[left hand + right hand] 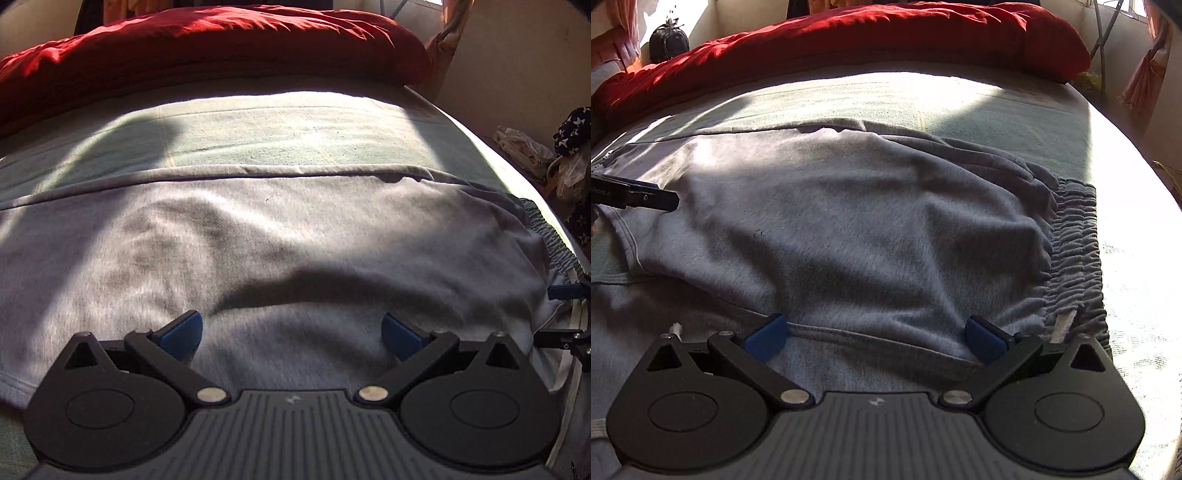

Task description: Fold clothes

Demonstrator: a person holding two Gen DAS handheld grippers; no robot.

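Observation:
Grey sweatpants (258,243) lie spread flat on the bed, with the ribbed elastic waistband (1075,251) at the right. My left gripper (291,336) hovers low over the grey fabric, its blue-padded fingers wide open and holding nothing. My right gripper (875,336) is open too, low over a seam near the waistband end. A white drawstring end (1062,326) pokes out beside the right finger. The right gripper's fingers (557,291) show at the right edge of the left wrist view. The left gripper's finger (639,197) shows at the left edge of the right wrist view.
A red pillow or quilt (207,48) lies across the far end of the bed. The pale green bedsheet (288,133) shows between it and the pants. Bags and dark patterned cloth (569,147) sit off the bed's right side. A dark bag (668,40) sits far left.

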